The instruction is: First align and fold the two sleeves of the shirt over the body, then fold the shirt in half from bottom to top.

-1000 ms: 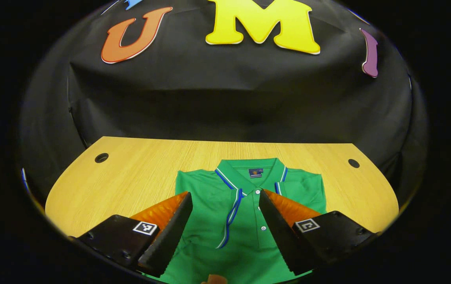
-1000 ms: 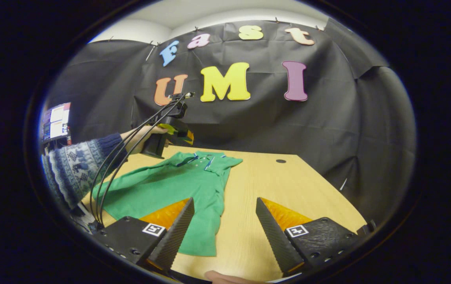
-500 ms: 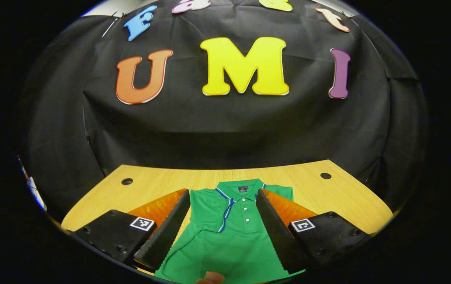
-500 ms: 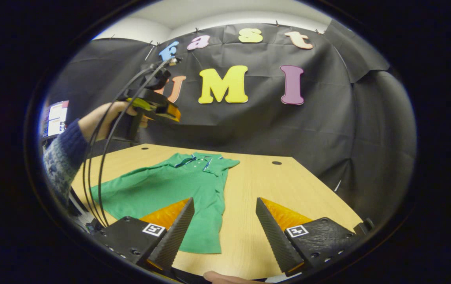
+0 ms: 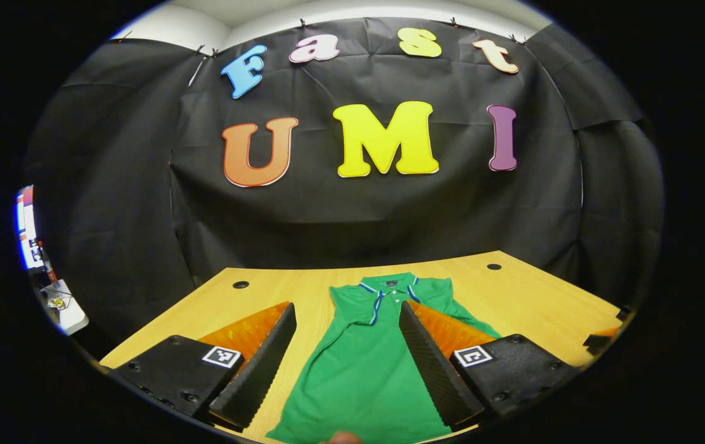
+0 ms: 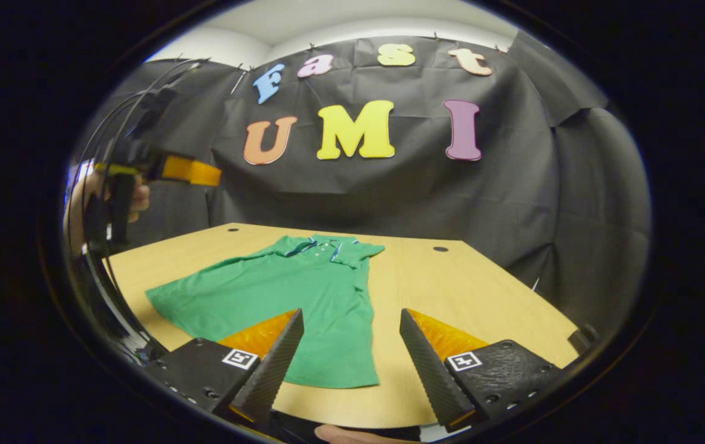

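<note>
A green polo shirt (image 5: 365,370) lies flat on the wooden table (image 5: 543,302), collar (image 5: 389,285) at the far end, hem toward me. It forms a narrow strip with the sleeves folded in over the body. My left gripper (image 5: 346,308) hovers open above the shirt's near part, nothing between its fingers. In the right gripper view the shirt (image 6: 285,296) spreads from centre to left. My right gripper (image 6: 350,313) stands open over its near right corner, holding nothing. The left gripper (image 6: 161,169) is also seen there, raised high at the far left in a hand (image 6: 138,198).
The table (image 6: 451,290) has round cable holes near its back corners (image 5: 241,285) (image 5: 493,267) (image 6: 440,249). Black cloth walls the booth behind and to the sides. Some clutter and a screen (image 5: 29,228) sit beyond the table's left edge.
The left gripper has lifted up and pulled back from low over the collar, staying open. The right gripper has barely moved. The shirt lies as before.
</note>
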The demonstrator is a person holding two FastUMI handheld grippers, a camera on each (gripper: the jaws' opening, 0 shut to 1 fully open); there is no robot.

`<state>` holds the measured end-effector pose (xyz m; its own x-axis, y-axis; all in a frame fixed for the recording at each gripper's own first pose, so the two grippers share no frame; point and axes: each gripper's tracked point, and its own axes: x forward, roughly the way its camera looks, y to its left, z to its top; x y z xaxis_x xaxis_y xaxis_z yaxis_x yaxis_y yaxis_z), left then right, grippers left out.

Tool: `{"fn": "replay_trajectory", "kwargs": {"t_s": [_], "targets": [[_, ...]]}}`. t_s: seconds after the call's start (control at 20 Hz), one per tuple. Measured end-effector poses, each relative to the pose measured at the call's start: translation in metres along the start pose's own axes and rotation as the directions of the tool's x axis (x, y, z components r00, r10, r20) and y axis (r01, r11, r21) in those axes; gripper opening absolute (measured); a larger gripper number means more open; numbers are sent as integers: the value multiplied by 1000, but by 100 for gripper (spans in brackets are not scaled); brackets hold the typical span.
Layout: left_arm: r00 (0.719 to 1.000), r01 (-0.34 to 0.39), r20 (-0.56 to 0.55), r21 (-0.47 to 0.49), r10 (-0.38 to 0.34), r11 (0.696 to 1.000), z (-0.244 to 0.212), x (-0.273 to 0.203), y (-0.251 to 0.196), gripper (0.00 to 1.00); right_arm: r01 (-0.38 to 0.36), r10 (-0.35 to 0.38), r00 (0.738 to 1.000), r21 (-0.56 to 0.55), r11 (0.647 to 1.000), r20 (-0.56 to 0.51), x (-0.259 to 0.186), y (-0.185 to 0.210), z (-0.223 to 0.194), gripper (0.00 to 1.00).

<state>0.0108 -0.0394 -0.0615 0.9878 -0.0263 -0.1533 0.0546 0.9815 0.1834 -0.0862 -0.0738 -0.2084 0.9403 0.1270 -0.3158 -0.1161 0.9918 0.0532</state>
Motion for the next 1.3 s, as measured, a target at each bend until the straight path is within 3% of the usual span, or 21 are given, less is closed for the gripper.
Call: {"fn": "replay_trajectory", "kwargs": {"t_s": [0.2, 0.55, 0.75, 0.85, 0.95, 1.15, 1.3], "targets": [[997, 18, -77, -16, -20, 1000, -48, -31, 2, 100, 34, -34, 999, -29, 999, 0, 3, 2, -3, 95], [1000, 14, -27, -35, -15, 999, -47, -36, 3, 100, 47, -46, 999, -46, 998, 12, -5, 4, 6, 96], [1000, 0, -20, 2, 0, 1000, -62, -36, 8, 100, 61, -58, 998, -74, 995, 35, -6, 6, 9, 95], [1000, 1, -29, -34, -2, 999, -74, -35, 12, 100, 51, -50, 999, -71, 996, 14, -4, 10, 3, 95], [998, 10, -55, -77, -14, 997, -93, -34, 13, 100, 44, -44, 999, -61, 997, -4, -4, 12, -1, 95], [985, 7, -174, -48, -15, 999, -151, -31, 17, 100, 54, -55, 998, -74, 996, -13, -2, 13, -6, 94], [971, 27, -233, -85, -46, 996, -179, -34, 9, 100, 67, -73, 996, -84, 994, -59, 4, 11, -23, 95]]}}
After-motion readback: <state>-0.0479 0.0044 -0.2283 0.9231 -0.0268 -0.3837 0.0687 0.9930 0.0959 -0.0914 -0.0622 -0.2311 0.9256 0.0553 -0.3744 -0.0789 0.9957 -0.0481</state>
